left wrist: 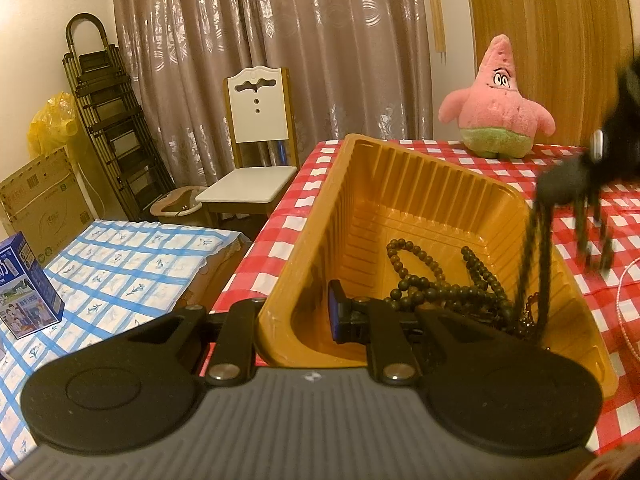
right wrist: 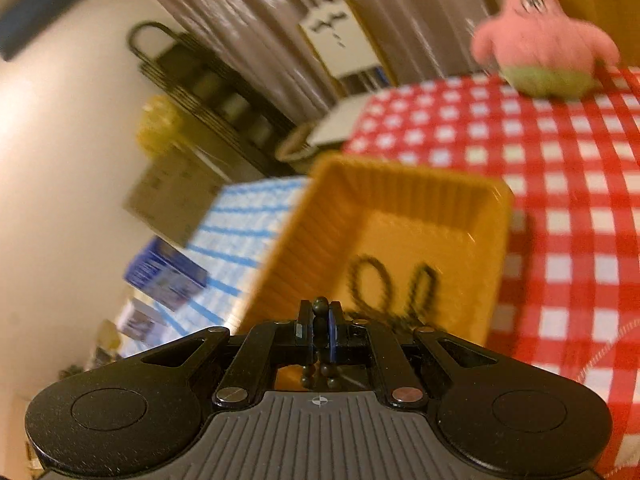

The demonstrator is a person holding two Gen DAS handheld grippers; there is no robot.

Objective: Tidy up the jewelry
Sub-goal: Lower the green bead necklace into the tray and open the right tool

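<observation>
An orange plastic tray (left wrist: 400, 184) stands on the red checked tablecloth and holds dark bead strings (left wrist: 440, 280). My left gripper (left wrist: 296, 316) is shut on the tray's near left wall; one finger (left wrist: 340, 316) is inside, the other is hidden outside. My right gripper (right wrist: 319, 328) is shut on a dark bead necklace (right wrist: 320, 308), held above the tray (right wrist: 400, 200). In the left wrist view the right gripper (left wrist: 568, 184) is blurred at the right, and the necklace strands (left wrist: 536, 264) hang from it into the tray's right side. Beads (right wrist: 384, 280) lie in the tray.
A pink starfish plush (left wrist: 496, 104) sits at the table's far edge. A thin pink cord (left wrist: 624, 312) lies on the cloth to the right. Left of the table are a blue checked surface (left wrist: 120, 264) with a blue carton (left wrist: 24, 284), a white chair (left wrist: 256, 152) and a folded rack (left wrist: 112, 128).
</observation>
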